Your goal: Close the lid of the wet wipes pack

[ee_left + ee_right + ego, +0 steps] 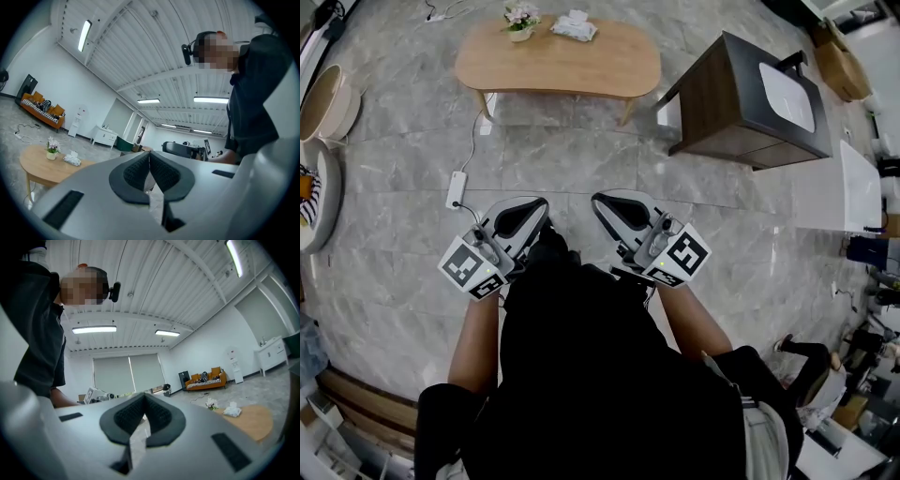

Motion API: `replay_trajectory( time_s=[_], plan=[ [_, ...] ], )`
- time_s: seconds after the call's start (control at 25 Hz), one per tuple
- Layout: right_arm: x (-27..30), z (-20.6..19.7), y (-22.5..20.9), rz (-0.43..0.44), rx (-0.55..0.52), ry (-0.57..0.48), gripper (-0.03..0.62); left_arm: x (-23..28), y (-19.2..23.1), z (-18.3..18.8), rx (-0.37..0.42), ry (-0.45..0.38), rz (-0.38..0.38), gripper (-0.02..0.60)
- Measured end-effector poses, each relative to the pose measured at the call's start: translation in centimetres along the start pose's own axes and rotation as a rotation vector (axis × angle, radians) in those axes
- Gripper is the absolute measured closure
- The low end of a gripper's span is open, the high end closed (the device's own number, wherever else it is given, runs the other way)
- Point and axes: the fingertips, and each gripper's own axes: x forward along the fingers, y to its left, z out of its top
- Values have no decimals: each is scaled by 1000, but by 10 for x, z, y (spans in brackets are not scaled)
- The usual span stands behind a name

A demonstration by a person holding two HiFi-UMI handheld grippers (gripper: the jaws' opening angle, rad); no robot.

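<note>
The white wet wipes pack [574, 26] lies on the far wooden table [609, 66], with a wipe sticking up from its top. It also shows small in the left gripper view as the pack [71, 159] and in the right gripper view as the pack [232, 411]. My left gripper [534, 212] and right gripper [602, 208] are held close to my body, far from the table. Both are shut with nothing between the pads. Both point up and outward across the room.
A small flower pot [521, 22] stands beside the pack. A dark cabinet [741, 98] with a white sink stands right of the table. A white power strip [456, 188] with its cable lies on the marble floor. An orange sofa [42, 112] is against the far wall.
</note>
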Motion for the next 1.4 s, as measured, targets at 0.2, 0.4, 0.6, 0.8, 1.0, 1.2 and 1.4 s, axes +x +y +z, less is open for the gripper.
replay_trajectory(
  time_s=[0.2,0.4,0.6,0.8,1.0,1.2,1.4],
  plan=[
    [47,4,-45,-1,0,45,585,14,61,14,-37,-9,10,565],
    [94,20,-98,-29,-21,73,585,29,122,41,-55,-25,-6,565],
    [127,35,-131,-75,-65,60,585,44,170,55,-69,-32,-43,565],
    [122,41,-165,-137,-72,58,585,78,194,56,-95,-30,-85,565],
    [111,49,-215,-171,-73,47,585,126,210,65,-65,-23,-103,565],
    [118,68,-281,-113,-93,20,585,183,244,77,-51,-16,-56,565],
    [112,95,-355,-62,-90,-6,585,251,259,103,8,-14,-23,565]
  ],
)
